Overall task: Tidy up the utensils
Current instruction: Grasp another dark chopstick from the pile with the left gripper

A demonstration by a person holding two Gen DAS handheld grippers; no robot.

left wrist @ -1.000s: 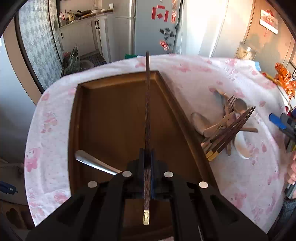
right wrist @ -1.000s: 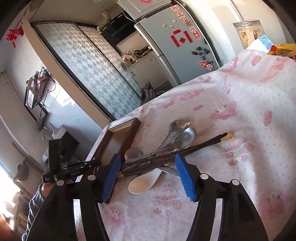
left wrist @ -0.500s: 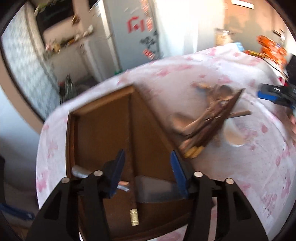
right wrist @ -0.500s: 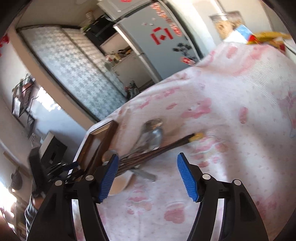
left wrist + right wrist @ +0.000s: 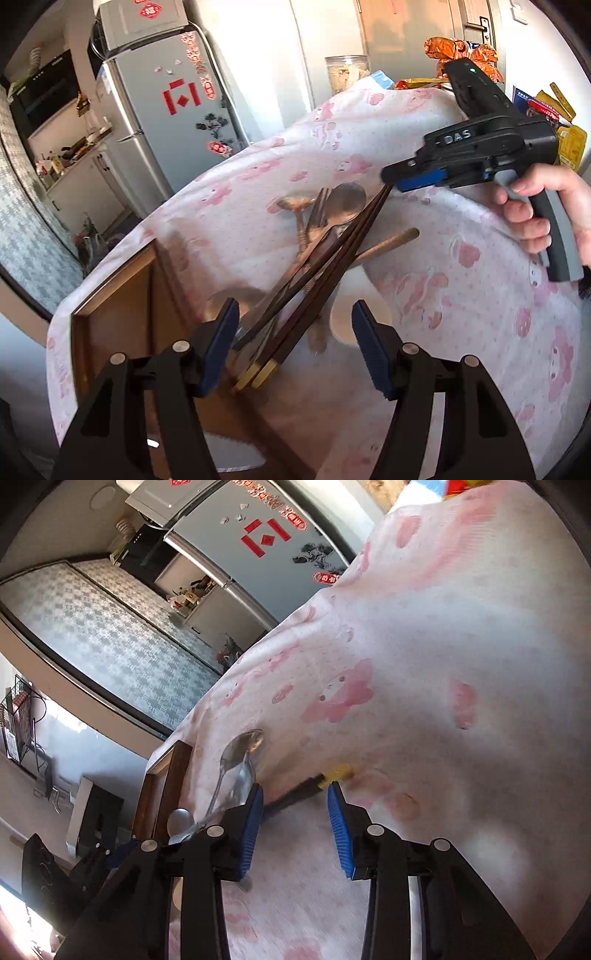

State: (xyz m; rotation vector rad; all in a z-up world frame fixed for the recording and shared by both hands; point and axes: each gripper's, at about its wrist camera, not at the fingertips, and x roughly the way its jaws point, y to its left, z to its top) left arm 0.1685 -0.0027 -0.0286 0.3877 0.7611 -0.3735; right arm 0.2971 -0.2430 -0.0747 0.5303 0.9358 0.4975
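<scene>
Two grippers were in view, both with jaws apart and holding nothing. At the left of the left wrist view lay one wooden tray (image 5: 110, 317), its near part hidden behind the left gripper (image 5: 291, 343). Just right of the tray, a pile of utensils lay on the pink-patterned cloth (image 5: 461, 295). The dark chopsticks (image 5: 325, 273) ran diagonally across the pile; at least three could be made out, though the exact count was unclear where they overlapped, and two gold-capped ends (image 5: 256, 374) lay between the left gripper's blue pads. Under and beyond them were one large metal spoon (image 5: 345, 203), one smaller brass-coloured spoon (image 5: 295, 205) and one fork (image 5: 317, 210), then one wooden handle (image 5: 388, 242) sticking out to the right and one white spoon (image 5: 347, 317) partly covered by the chopsticks. Farther right, the right gripper (image 5: 417, 177) was held in a hand (image 5: 543, 210) at the far tips of the chopsticks. In the right wrist view, two metal spoons (image 5: 238, 764) lay left of the right gripper (image 5: 295, 812), and one gold-capped chopstick end (image 5: 336, 773) lay just beyond the gap between its pads.
</scene>
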